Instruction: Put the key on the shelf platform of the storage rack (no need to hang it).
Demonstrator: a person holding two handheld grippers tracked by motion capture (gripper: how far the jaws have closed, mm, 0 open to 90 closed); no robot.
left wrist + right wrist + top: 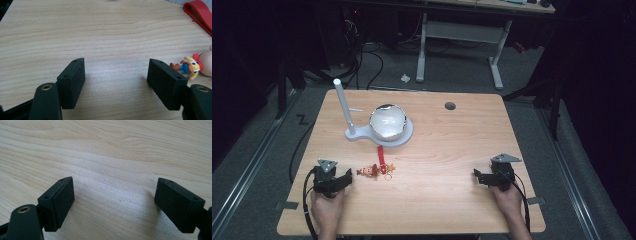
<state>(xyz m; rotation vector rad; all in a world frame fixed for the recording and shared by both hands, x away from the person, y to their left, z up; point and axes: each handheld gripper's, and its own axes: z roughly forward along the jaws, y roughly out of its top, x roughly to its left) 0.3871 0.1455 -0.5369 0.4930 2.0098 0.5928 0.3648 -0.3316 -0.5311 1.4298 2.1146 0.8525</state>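
In the high view the table (447,150) carries a white stand (379,134) with a tall post (343,106) and a shiny bowl (388,121) set on its round base, kept toward the far side, which leaves the near half free for the hands; the keychain (376,170), a small figure with a red strap (381,154) and a ring (388,176), lies flat just in front of the stand, the strap running toward the base; the left gripper (346,178) sits low just beside the figure, its jaws turned toward it, which reads as a readiness to pick it up; the right gripper (478,176) rests well apart near the right edge, likely parked until wanted. In the left gripper view the left gripper (116,75) has its jaws spread with bare wood between them, gripping nothing; the figure (191,67) lies just outside the right-hand jaw, so the hand would seemingly have to swing across before closing; the strap (200,13) shows in the upper corner. In the right gripper view the right gripper (113,195) is likewise spread wide over bare tabletop, empty, its pads not touching anything.
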